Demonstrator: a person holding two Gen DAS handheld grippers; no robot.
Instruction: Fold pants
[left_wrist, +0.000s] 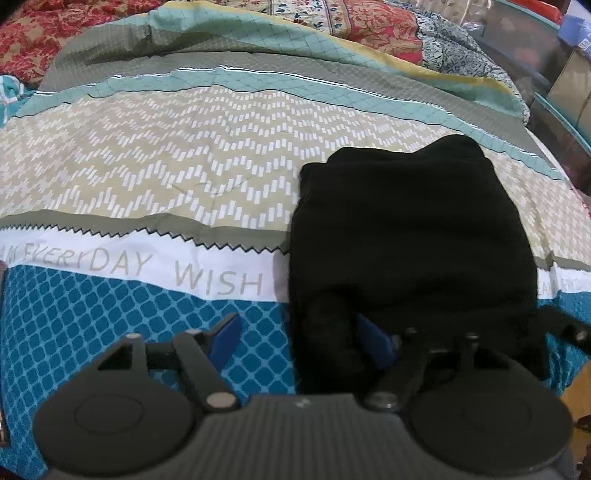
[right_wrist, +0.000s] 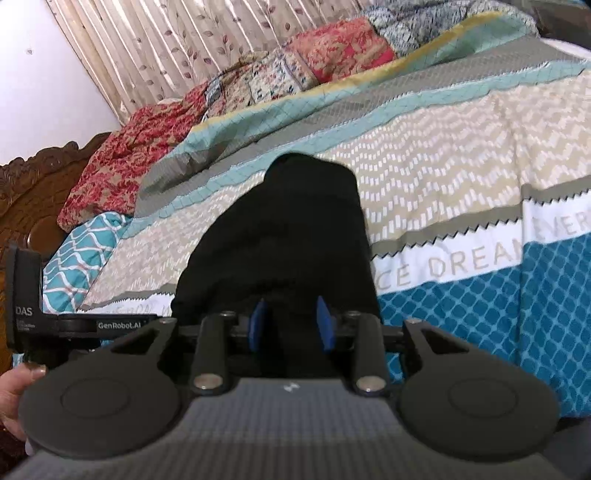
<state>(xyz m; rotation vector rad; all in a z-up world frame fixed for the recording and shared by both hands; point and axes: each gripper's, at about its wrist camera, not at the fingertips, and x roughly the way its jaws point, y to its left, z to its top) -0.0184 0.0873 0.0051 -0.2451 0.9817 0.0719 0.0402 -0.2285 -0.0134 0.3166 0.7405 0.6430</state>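
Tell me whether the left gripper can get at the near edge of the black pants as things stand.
Probably yes. The left gripper stands open right at the near edge of the black pants, one blue finger already against the cloth, the other over the bedspread. Nothing lies between.

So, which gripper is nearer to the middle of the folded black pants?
Right. The right gripper sits centred over the near edge of the black pants, cloth between its open jaws. The left gripper straddles the pants' left edge, one finger over the bedsheet.
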